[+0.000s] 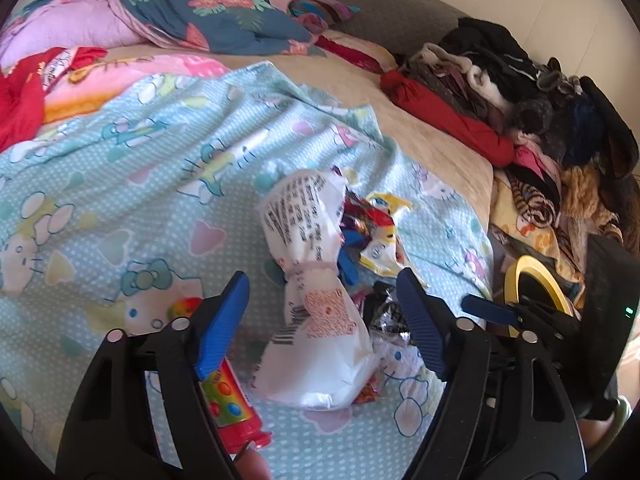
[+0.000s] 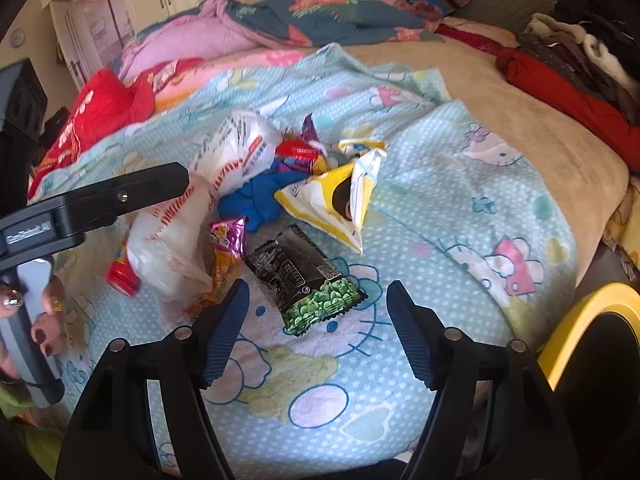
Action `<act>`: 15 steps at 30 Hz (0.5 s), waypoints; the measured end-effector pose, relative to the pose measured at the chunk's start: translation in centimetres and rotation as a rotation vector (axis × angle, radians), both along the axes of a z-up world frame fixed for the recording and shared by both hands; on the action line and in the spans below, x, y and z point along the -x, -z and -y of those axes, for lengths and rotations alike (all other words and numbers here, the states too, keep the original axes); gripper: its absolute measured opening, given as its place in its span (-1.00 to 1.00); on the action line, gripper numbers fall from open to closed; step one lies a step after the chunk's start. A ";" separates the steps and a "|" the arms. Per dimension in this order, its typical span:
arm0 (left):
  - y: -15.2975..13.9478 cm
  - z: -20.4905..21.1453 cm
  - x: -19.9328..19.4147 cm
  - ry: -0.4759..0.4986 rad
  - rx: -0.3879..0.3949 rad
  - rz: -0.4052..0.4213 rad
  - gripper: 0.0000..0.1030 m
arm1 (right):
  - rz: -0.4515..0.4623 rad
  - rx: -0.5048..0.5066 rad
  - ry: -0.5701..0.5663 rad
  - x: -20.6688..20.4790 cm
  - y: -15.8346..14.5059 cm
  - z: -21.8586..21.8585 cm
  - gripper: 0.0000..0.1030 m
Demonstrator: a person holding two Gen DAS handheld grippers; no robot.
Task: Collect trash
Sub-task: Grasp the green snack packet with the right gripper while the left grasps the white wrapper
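Trash lies on a light blue Hello Kitty blanket (image 2: 460, 200). A crumpled white printed bag (image 1: 316, 320) lies between the fingers of my open left gripper (image 1: 320, 280), which hovers over it. A red candy tube (image 1: 232, 404) lies under its left finger. Beyond are a yellow-white snack bag (image 1: 384, 248) and a blue glove (image 1: 348, 260). My open right gripper (image 2: 318, 286) hovers just short of a black pea snack packet (image 2: 308, 280). Beyond it lie the yellow-white snack bag (image 2: 336, 200), the blue glove (image 2: 260, 196), a pink wrapper (image 2: 228, 236) and the white bag (image 2: 224, 172).
A yellow-rimmed black bin (image 2: 596, 340) stands off the bed's right edge; it also shows in the left wrist view (image 1: 532, 284). A clothes pile (image 1: 520, 100) fills the right side. Quilts (image 2: 280, 20) and a red cloth (image 2: 96, 112) lie farther back. The left gripper's body (image 2: 92, 200) reaches in from the left.
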State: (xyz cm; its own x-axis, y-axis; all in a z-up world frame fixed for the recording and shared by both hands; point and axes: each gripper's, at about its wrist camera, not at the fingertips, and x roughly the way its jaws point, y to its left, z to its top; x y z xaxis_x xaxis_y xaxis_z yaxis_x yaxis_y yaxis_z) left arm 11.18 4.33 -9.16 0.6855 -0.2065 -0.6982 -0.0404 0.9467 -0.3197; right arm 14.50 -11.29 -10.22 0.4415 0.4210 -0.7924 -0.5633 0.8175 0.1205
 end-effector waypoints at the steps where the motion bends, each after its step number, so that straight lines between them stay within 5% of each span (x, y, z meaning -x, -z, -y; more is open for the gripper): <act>1: 0.2 0.0 -0.1 0.004 0.001 -0.010 0.28 | -0.011 0.014 -0.005 -0.3 0.4 -0.3 0.32; 6: 1.4 0.0 -0.3 0.014 0.013 -0.052 0.16 | -0.068 0.064 -0.035 -1.7 2.2 -1.4 0.12; 15: 2.8 0.6 -0.5 0.028 0.016 -0.090 -0.14 | -0.082 -0.003 -0.058 -1.1 1.9 -0.6 -0.47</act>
